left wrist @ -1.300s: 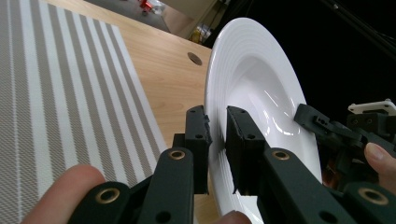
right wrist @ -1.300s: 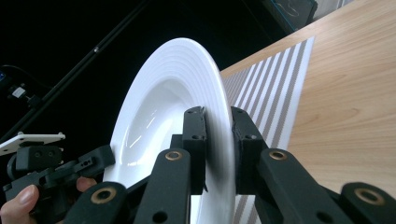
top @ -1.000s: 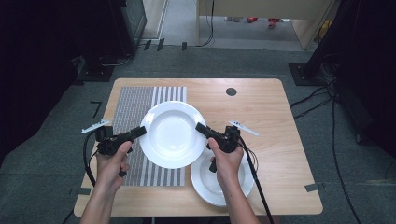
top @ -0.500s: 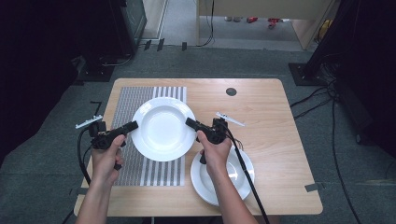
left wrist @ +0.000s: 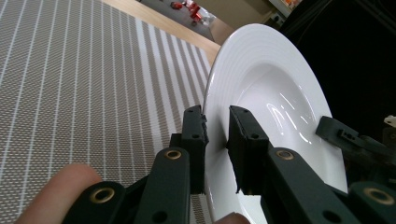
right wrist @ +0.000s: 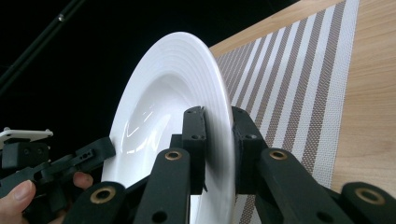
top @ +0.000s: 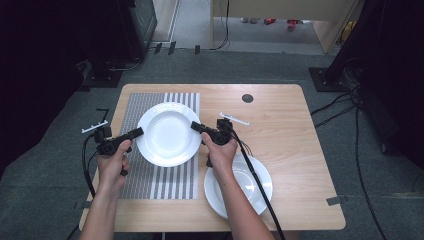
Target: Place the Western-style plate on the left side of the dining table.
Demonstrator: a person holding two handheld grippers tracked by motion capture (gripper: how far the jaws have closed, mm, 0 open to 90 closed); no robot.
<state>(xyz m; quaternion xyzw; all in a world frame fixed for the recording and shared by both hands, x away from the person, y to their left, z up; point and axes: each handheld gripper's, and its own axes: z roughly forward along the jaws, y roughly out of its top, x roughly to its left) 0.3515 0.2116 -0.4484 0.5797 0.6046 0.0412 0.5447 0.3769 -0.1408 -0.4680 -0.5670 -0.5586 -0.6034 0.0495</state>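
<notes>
Plate (top: 168, 134) held over striped mat (top: 150, 180) on left half of bench (top: 300, 165), nearer far edge than near edge. Left gripper (top: 136, 133) clamped on plate's left rim, jaws just eased slightly apart yet rim between them in left gripper view (left wrist: 217, 140). Right gripper (top: 196, 126) clenched on opposite rim, pads pressing both faces (right wrist: 217, 135). Second plate (top: 250, 192) lying near bench's near edge, partly under right forearm, just beside mat's right border. Bare wood open across right half up to far right corner; dark round hole (top: 247, 98) close to far edge. Mat's near strip uncovered.
</notes>
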